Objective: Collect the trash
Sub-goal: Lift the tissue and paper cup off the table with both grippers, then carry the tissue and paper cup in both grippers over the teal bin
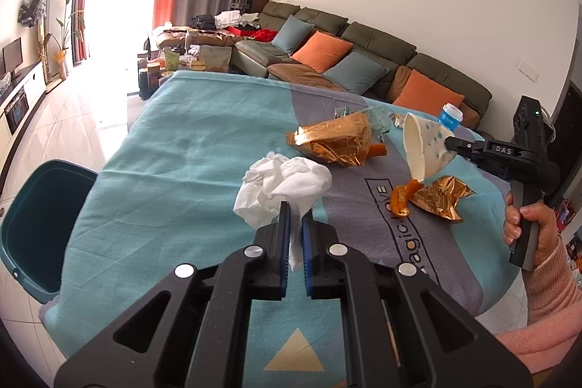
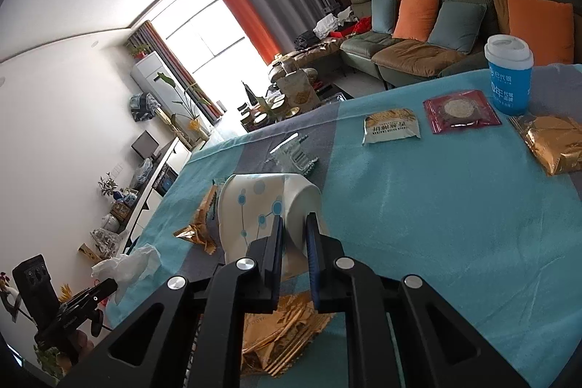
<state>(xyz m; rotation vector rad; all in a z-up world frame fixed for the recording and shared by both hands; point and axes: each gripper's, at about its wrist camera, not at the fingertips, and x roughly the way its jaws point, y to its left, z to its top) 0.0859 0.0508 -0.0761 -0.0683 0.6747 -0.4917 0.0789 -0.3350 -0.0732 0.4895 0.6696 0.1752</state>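
1. My left claw point(image 1: 295, 219) is clenched on a crumpled white paper tissue point(image 1: 282, 186); the wad stands up beyond the claw tips, over the table point(image 1: 174, 148), which is covered in a teal and grey cloth.
2. My right claw point(image 2: 294, 233) is clenched on the rim of a white paper cup with blue dots point(image 2: 262, 210); the cup is tipped on its side, its open mouth turned away from me and toward the left hand's side.
3. A dark teal plastic bin point(image 1: 40, 224) stands open on the floor just beside the table's left edge, well apart from the cup and nearer the tissue.
4. Still on the cloth: a crinkled gold foil wrapper point(image 1: 333, 142), a smaller gold foil scrap point(image 1: 442, 199) and a curl of orange peel point(image 1: 403, 199) just under the cup's mouth; the right view also shows sealed snack packets and a blue lidded cup farther off.
5. I judge this the carrying step: both pieces are gripped, neither is binned yet.
6. Next, I would swing the tissue left until it hangs over the bin's mouth, then let go; the cup follows, kept clear of the other hand.
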